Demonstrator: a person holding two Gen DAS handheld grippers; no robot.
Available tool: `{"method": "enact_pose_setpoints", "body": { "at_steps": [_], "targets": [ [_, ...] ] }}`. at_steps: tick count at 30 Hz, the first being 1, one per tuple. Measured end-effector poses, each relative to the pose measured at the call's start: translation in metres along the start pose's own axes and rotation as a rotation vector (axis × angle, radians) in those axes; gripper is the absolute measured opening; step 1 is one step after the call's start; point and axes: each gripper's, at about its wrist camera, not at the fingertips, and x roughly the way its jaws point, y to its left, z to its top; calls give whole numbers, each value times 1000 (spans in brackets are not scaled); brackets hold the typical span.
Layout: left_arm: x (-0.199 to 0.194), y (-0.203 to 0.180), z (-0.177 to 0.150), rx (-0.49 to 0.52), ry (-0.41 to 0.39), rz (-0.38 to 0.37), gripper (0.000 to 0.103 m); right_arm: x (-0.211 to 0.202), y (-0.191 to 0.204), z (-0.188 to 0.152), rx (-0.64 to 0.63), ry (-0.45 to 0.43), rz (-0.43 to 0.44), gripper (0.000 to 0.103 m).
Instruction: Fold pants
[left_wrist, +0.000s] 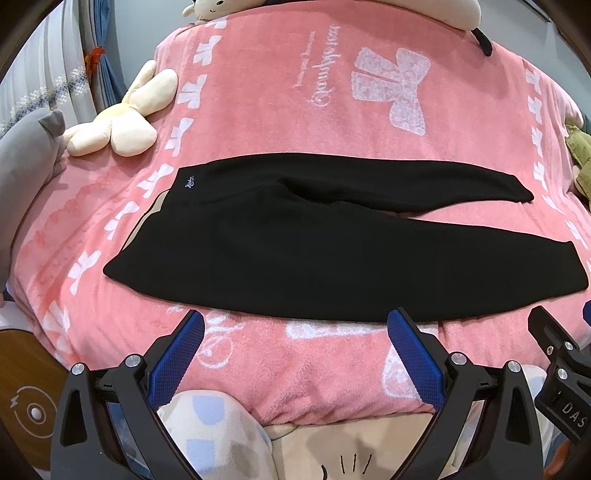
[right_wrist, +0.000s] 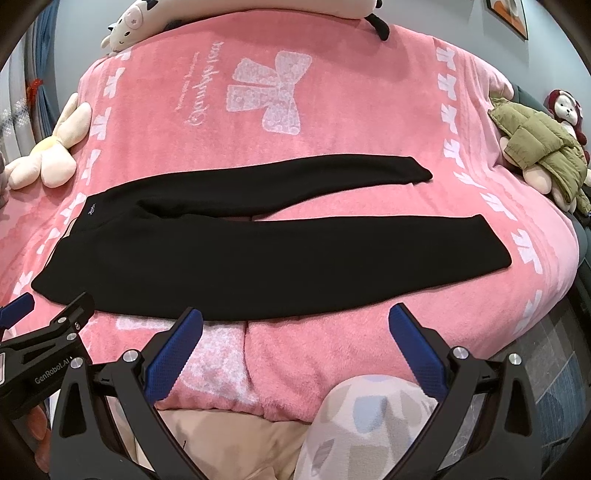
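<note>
Black pants (left_wrist: 295, 251) lie flat on a pink blanket (left_wrist: 295, 92), waistband to the left, both legs stretched to the right and slightly apart. They also show in the right wrist view (right_wrist: 207, 258). My left gripper (left_wrist: 295, 321) is open and empty, just in front of the near leg's lower edge. My right gripper (right_wrist: 295, 319) is open and empty, in front of the near leg further right. The right gripper's body shows at the right edge of the left wrist view (left_wrist: 561, 369); the left gripper shows at the left in the right wrist view (right_wrist: 48, 332).
A cream plush toy (left_wrist: 118, 114) lies at the blanket's left side. A plush in a green jacket (right_wrist: 535, 151) sits at the right edge. A white plush (right_wrist: 136, 22) lies at the far end. A patterned trouser leg (right_wrist: 369, 417) is below the grippers.
</note>
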Motion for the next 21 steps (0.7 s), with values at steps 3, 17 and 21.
{"method": "enact_pose_setpoints", "body": {
  "at_steps": [3, 17, 21],
  "targets": [
    [1, 0, 0, 2, 0, -3, 97, 1, 0, 1, 1, 2, -1, 98],
    [4, 1, -1, -3, 4, -4, 97, 4, 0, 1, -2, 1, 4, 98],
    [6, 3, -2, -6, 11, -5, 97, 4, 1, 1, -2, 1, 4, 98]
  ]
}}
